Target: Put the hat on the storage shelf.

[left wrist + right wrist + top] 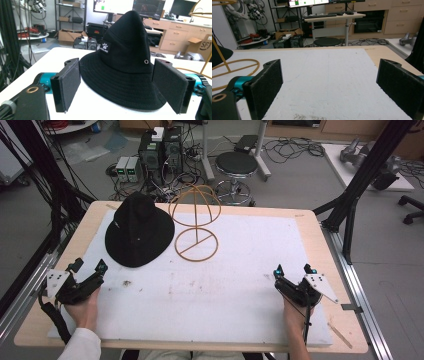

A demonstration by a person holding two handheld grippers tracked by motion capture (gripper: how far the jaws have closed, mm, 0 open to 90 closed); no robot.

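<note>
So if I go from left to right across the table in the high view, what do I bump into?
Left tongs → black hat → gold wire hat stand → right tongs.

Black hat (138, 231), wire stand (196, 222), white mat (220, 285)

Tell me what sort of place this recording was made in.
Likely a robotics lab: computer towers and loose cables on the floor, monitors on benches, and a black frame around the table.
</note>
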